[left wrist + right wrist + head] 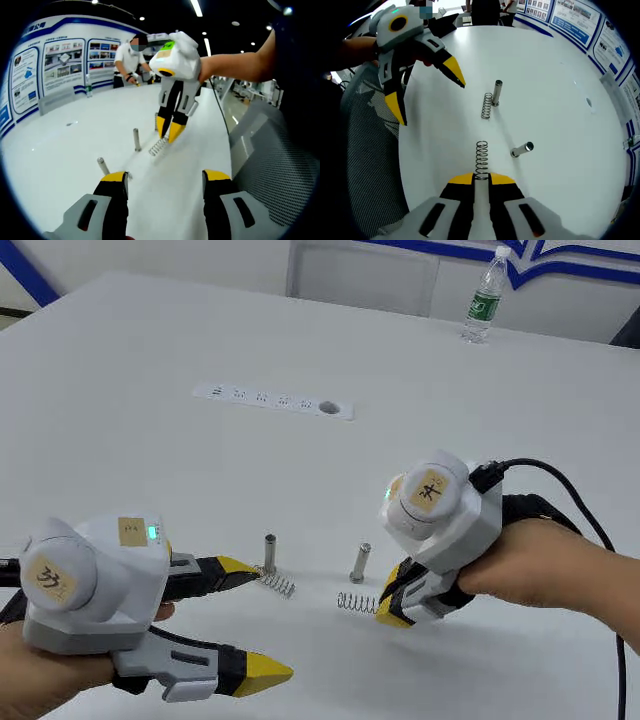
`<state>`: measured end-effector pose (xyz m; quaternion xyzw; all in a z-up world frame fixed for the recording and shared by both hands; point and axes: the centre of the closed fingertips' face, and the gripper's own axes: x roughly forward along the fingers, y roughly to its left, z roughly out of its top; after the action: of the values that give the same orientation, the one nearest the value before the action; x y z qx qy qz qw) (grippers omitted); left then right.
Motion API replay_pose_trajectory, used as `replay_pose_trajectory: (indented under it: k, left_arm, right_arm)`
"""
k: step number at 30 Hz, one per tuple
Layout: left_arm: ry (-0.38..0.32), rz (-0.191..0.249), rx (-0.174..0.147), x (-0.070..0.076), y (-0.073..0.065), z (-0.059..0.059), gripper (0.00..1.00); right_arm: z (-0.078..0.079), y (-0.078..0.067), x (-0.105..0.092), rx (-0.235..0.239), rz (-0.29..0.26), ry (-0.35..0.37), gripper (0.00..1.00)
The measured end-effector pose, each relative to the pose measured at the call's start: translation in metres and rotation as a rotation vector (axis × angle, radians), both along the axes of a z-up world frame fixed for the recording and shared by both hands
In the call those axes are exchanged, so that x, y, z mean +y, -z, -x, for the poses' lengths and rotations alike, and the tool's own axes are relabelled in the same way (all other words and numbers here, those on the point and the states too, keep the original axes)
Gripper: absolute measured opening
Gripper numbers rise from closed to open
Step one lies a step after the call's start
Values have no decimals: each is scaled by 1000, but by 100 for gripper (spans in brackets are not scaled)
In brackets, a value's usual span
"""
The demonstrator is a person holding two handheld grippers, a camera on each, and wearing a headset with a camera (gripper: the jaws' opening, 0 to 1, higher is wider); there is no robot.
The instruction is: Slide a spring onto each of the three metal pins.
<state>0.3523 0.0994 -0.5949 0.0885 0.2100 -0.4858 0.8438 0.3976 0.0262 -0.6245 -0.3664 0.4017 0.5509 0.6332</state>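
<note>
The spring (481, 159), pinched by one end in our right gripper (481, 176), points out low over the table (560, 100) just beside an upright pin (521, 149), so we would tip it vertical and centre its free end over the pin top before lowering (our left gripper (258, 620) hangs spread open).

We're in an office-type lab or demo room, not a home. We're working at a big white meeting table (120, 350) with a white power strip (273, 400) lying on it and a water bottle (485, 296) near the far edge. The walls carry printed display boards (62, 60) with blue trim. The ceiling has strip lights (196, 7) and downlights. A grey mesh office chair (272, 150) sits at the table edge. Another person (129, 57) stands further back.
</note>
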Motion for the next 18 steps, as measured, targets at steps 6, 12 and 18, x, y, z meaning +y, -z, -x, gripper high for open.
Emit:
replay_pose_trajectory:
  k: [6,12,18]
  left_arm:
    - [52,-13,-18,-11,-1,-2,55]
    - [97,-19,-47,-17,-3,-1,44]
    - [137,-22,-82,-22,-5,1,33]
  right_arm:
    - [19,-19,9,43,-39,-50,12]
    - [37,-29,19,68,-52,-121,12]
    - [48,-35,27,81,-60,-170,12]
